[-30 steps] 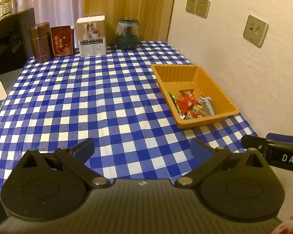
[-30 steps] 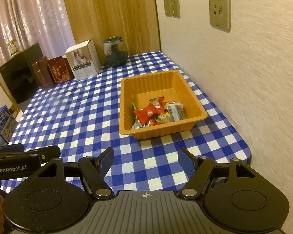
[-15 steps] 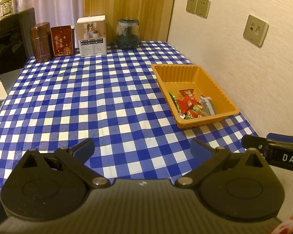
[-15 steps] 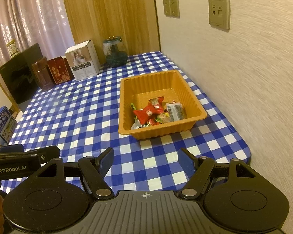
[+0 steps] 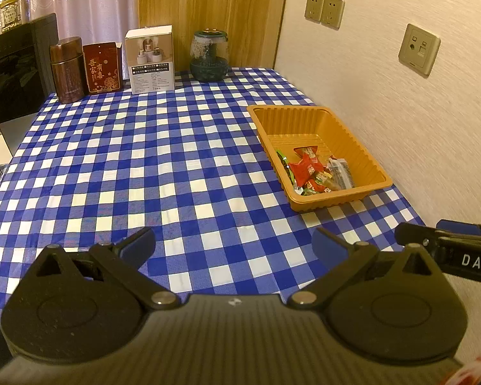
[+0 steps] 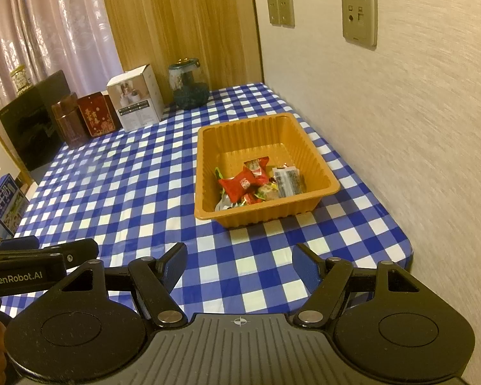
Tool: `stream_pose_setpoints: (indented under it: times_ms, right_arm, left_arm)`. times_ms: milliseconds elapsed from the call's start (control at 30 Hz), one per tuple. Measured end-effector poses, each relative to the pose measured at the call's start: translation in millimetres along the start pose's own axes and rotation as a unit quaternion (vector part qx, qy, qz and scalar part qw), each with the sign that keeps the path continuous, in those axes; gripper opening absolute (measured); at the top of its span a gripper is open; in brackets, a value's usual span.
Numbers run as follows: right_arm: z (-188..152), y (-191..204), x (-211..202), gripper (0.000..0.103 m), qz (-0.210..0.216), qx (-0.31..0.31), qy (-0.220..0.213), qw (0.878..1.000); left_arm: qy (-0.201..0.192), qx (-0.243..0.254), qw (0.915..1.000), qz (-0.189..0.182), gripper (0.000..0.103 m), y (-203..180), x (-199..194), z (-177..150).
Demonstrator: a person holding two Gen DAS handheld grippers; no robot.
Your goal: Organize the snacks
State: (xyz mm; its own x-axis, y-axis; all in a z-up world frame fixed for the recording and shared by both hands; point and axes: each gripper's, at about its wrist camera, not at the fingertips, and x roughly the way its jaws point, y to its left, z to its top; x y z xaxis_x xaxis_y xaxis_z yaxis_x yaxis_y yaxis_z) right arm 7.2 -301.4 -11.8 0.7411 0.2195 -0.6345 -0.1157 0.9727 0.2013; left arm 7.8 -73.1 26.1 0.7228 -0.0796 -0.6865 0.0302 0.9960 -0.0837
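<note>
Now | blue-checked tablecloth (image 5: 144,166) beside wall (image 5: 400,102) | left hand-held gripper (image 5: 234,247) wide, empty | right hand-held gripper (image 6: 239,264) wide, empty

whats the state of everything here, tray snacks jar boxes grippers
tray: upright on the tablecloth, far half bare
snacks: piled in the tray's near end, wrapped
jar: upright, lid on
white box: standing, closed
red box: standing, flap up
brown tin: upright, lid on
left gripper: open, nothing between the fingers
right gripper: open, nothing between the fingers
</note>
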Motion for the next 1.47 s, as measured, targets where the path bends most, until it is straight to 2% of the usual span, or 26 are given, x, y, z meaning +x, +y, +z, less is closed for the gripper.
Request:
stream_pose_setpoints:
  times_ms: [1467]
  right_arm:
    - [0.1, -3.1, -1.4, 0.072, -0.001, 0.002, -0.001, 1.0]
  left_arm:
    - [-0.008, -0.01, 0.9999, -0.003, 0.103, -1.9, -2.3, 0.4]
